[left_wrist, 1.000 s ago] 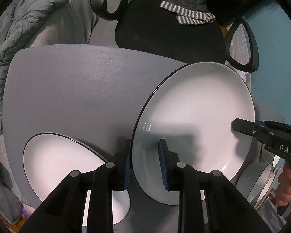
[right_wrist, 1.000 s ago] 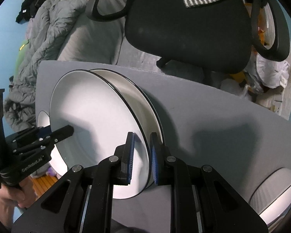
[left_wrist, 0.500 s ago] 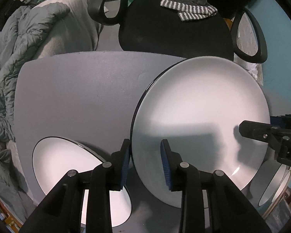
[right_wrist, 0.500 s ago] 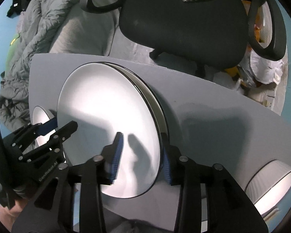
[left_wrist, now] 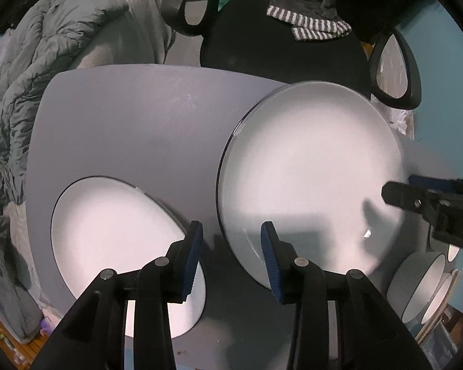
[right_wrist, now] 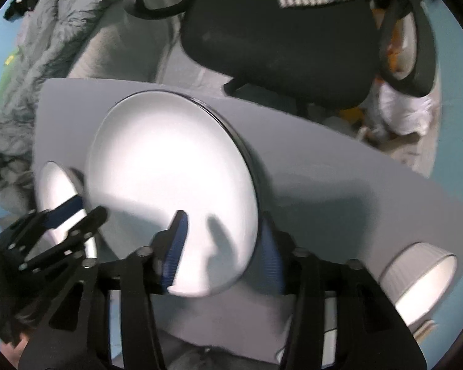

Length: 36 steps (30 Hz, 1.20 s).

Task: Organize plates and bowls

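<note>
Both our grippers opening: left gripper (left_wrist: 231,259) beside the stacked plates (left_wrist: 308,185) mid-tabletop (left_wrist: 132,117), right gripper (right_wrist: 223,249) straddling their rim, seemingly released; spare plate (left_wrist: 114,240) nearer left.

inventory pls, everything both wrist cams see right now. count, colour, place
table: 1, grey, under all the dishes
large plates: at least 2 stacked, white with dark rim, table centre
small plate: 1, white with dark rim, flat on the table beside the stack
bowl: 1 sure, grey outside and white inside, table edge; more dishes nearby, unclear
office chair: 1, black, behind the table
striped cloth: 1, grey and white, on the chair
duvet: 1, grey, beyond the table
left tongs: black, blue pads, opening, straddling the stack's rim
right tongs: same, opening, around the stack's opposite rim
</note>
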Each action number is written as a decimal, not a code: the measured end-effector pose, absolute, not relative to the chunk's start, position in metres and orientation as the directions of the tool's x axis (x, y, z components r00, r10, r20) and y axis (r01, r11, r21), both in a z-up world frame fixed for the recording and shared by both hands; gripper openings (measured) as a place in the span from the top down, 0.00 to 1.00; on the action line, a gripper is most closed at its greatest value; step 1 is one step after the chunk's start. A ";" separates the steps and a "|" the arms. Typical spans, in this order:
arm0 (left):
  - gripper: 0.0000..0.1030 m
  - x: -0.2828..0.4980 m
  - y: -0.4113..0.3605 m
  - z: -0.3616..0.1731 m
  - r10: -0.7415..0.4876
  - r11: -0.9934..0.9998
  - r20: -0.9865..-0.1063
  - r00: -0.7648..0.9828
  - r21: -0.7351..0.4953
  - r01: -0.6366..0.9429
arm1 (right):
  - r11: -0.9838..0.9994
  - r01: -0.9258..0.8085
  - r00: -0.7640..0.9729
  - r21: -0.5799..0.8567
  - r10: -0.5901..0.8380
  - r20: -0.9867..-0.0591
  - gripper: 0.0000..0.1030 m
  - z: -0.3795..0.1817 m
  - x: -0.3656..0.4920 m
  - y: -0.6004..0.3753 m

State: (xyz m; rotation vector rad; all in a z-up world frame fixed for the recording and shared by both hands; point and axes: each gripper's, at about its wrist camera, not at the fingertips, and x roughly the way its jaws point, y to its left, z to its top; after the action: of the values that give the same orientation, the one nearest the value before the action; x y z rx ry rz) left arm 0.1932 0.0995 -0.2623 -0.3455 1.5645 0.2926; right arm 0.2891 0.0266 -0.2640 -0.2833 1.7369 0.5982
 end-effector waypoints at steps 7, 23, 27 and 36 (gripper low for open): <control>0.62 0.178 0.104 -0.242 -0.036 0.906 -0.998 0.043 -0.051 -0.419 | 0.838 -0.511 -0.196 0.195 0.107 -0.975 0.49 -0.257 0.283 0.025; 0.38 0.122 0.098 -0.193 -0.028 0.862 -0.987 0.159 -0.104 -0.496 | 0.754 -0.652 -0.018 0.075 0.084 -0.996 0.38 -0.210 0.231 0.022; 0.36 0.103 0.098 -0.187 -0.029 0.848 -0.986 0.162 -0.110 -0.518 | 0.736 -0.673 -0.003 0.078 0.102 -0.995 0.38 -0.197 0.220 0.023; 0.35 0.063 0.101 -0.166 -0.025 0.797 -0.981 0.194 -0.137 -0.588 | 0.687 -0.722 0.026 0.084 0.148 -0.989 0.35 -0.172 0.192 0.024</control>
State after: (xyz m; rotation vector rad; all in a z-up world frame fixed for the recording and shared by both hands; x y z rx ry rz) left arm 0.0627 0.1011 -0.1660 -0.5584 1.3315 0.4250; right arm 0.1924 0.0238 -0.1717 -0.5203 1.3926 0.7211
